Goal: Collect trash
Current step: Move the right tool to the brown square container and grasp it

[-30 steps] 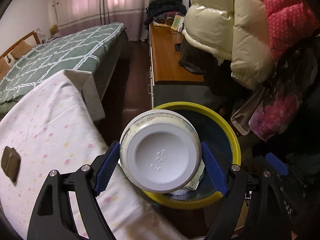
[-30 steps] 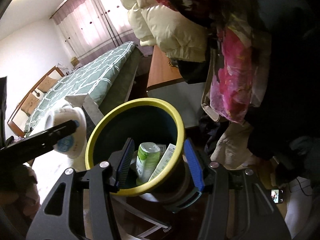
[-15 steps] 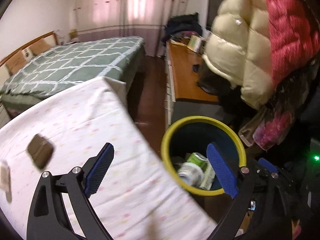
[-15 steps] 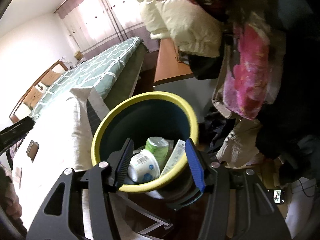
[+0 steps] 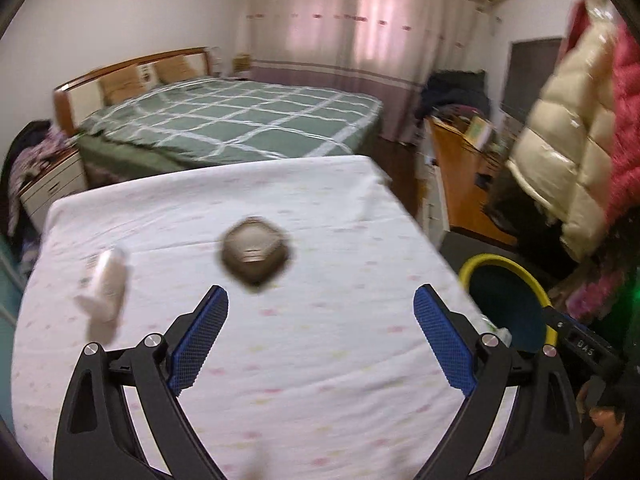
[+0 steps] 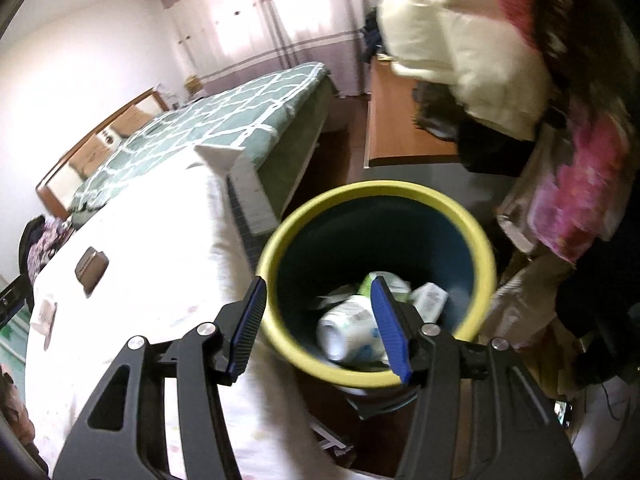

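Swinging my empty, wide-apart left gripper (image 5: 320,336) over the table (image 5: 360,360), I aim to centre on the brown piece (image 5: 256,255) and straddle it squarely, while my right gripper (image 6: 320,328), half-open, holds nothing above the bin (image 6: 486,264).

We are seeing the brown packet (image 5: 256,255) and white tube (image 5: 105,289) smeared by blur, unidentifiable, while the bin (image 5: 532,288) is disappearing behind the table edge.
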Demonstrator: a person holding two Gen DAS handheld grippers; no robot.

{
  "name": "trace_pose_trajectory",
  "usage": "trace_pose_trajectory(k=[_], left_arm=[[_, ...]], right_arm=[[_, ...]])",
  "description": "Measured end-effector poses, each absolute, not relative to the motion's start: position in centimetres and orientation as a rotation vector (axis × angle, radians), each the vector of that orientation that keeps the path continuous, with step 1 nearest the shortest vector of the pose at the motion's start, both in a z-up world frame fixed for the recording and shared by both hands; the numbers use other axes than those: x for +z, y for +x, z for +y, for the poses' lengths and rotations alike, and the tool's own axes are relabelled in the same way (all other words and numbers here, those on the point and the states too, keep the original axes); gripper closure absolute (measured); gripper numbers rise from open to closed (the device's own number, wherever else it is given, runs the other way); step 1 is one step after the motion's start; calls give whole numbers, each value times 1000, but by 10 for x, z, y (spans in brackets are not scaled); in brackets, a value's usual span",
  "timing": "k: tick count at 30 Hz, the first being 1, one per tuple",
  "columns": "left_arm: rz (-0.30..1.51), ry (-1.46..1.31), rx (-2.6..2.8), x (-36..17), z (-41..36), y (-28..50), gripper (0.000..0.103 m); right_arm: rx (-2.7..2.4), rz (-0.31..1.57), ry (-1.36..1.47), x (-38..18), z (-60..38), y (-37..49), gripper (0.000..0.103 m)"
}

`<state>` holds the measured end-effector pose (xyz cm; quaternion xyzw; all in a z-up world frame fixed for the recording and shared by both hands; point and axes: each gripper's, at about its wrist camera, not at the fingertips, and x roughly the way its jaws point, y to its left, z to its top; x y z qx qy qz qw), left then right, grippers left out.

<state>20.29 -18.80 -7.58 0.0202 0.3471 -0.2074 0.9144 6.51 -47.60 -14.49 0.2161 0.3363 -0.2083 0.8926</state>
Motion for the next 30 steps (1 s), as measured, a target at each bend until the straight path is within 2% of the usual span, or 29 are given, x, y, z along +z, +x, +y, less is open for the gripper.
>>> trace_pose_trajectory(k=[12, 20, 24, 28, 30], left_arm=[[685, -77, -194, -82, -47, 227, 10], [665, -141, -60, -99, 18, 234, 10], [679, -175, -64, -108, 27, 239, 10], [707, -177, -79, -118, 25, 245, 10], [729, -188, -85, -122, 23, 248, 10]], right_arm=[[-249, 748, 346, -132, -383, 145, 51], [-57, 788, 250, -125, -305, 215, 51], [7, 821, 212, -130, -275, 251, 43], [36, 843, 166, -137, -255, 281, 42], [28, 833, 125, -140, -246, 296, 30]])
